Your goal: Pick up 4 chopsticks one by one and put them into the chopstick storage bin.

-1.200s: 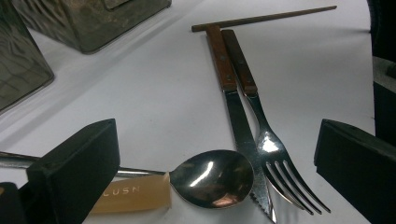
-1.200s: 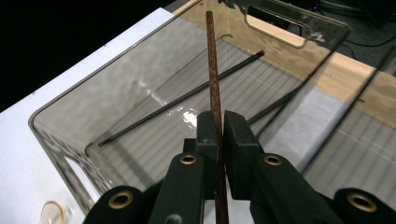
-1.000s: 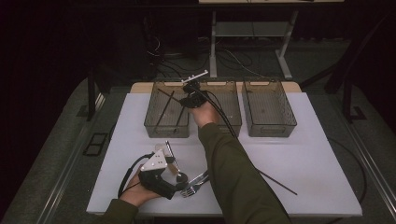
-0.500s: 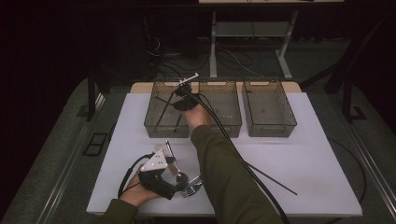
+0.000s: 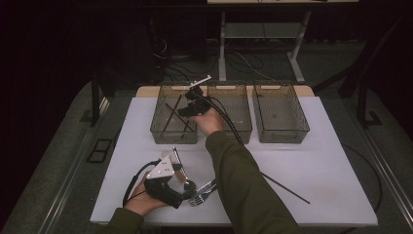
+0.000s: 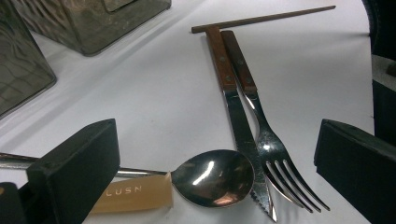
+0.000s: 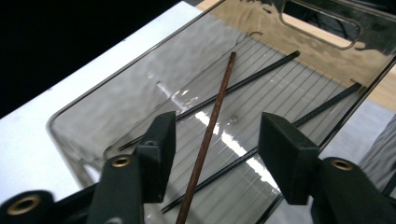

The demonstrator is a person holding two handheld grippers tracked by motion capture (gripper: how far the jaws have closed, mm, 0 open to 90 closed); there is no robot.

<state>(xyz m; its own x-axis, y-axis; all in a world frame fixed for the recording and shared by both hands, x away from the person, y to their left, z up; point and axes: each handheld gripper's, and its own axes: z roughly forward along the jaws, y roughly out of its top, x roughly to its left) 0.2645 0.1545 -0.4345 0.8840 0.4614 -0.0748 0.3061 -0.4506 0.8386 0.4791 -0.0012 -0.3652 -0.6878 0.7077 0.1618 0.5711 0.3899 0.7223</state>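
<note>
Your right gripper (image 7: 215, 154), jaws just parting, frees the brown chopstick (image 7: 210, 126): light, stiff, slippery; grip it mid-length.

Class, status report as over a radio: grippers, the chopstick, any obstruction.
Right gripper jaws just opened, brown chopstick loose between them over left bin. Left gripper open above spoon. Nothing blocking.

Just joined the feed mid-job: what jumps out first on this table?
The right gripper hangs over the left bin, its jaws just opened around a brown chopstick that lies between the pads, untouched, over two black chopsticks. Near the table's front edge, the left gripper stands open around a spoon, serrated knife and fork lying together.
</note>
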